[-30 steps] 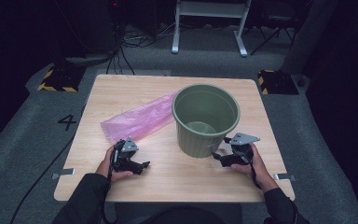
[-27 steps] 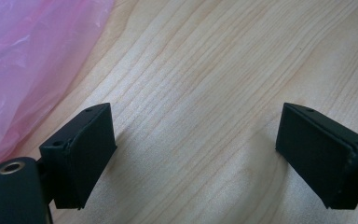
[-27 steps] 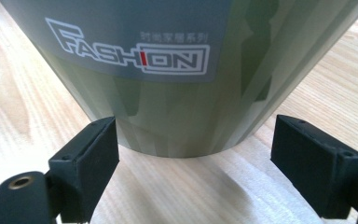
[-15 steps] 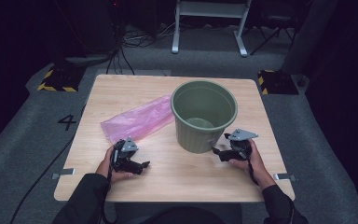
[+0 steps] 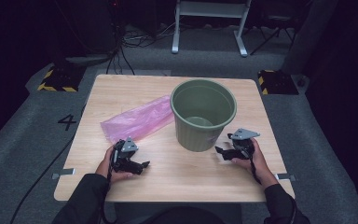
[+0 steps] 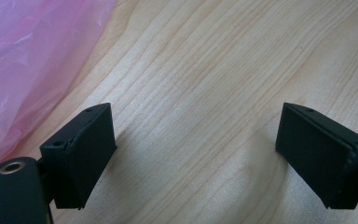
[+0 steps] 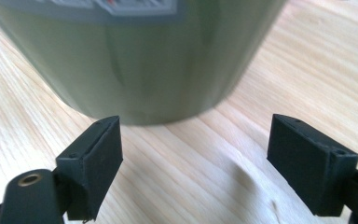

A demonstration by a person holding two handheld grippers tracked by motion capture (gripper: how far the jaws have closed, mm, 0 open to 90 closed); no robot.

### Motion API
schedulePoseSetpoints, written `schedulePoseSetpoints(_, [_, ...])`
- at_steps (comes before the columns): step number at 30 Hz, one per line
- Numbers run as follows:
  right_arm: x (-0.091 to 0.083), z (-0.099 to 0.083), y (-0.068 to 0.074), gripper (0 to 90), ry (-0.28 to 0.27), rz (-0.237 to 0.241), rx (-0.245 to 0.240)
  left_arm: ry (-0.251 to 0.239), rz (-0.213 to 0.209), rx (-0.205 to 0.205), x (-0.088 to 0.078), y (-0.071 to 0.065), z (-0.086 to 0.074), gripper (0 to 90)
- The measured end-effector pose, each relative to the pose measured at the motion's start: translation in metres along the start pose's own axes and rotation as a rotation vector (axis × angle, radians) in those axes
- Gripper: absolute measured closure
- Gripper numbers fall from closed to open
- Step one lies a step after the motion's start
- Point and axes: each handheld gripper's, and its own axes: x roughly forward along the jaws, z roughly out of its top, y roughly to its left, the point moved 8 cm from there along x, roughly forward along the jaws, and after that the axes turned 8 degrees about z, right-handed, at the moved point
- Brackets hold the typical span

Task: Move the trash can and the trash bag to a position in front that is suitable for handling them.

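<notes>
A green plastic bucket (image 5: 203, 114) stands upright on the wooden table (image 5: 135, 93), right of centre. Its wall (image 7: 135, 60) looms just ahead in the right gripper view. A flat pink plastic bag (image 5: 137, 118) lies to the bucket's left, and its edge (image 6: 23, 60) shows at the upper left of the left gripper view. My left gripper (image 5: 142, 165) rests near the front of the table, below the bag, open over bare wood (image 6: 196, 154). My right gripper (image 5: 220, 151) sits at the bucket's right base, open and empty (image 7: 196, 163).
The table's front edge (image 5: 177, 198) runs just behind both hands. Beyond the far edge stand a white metal frame (image 5: 209, 23), cables and yellow-black floor blocks (image 5: 56, 79). Grey carpet marked with a "4" (image 5: 67, 122) surrounds the table.
The bucket has shifted slightly left and away from the right gripper, which followed it a little. The left gripper has stayed in place.
</notes>
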Motion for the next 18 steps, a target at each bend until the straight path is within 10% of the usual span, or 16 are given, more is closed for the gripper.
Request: schedulePoseSetpoints(18, [-0.006, 0.016, 0.006, 18.1, -0.054, 0.06, -0.023, -0.049, 0.211, -0.077, -0.04, 0.051, -0.003, 17.0])
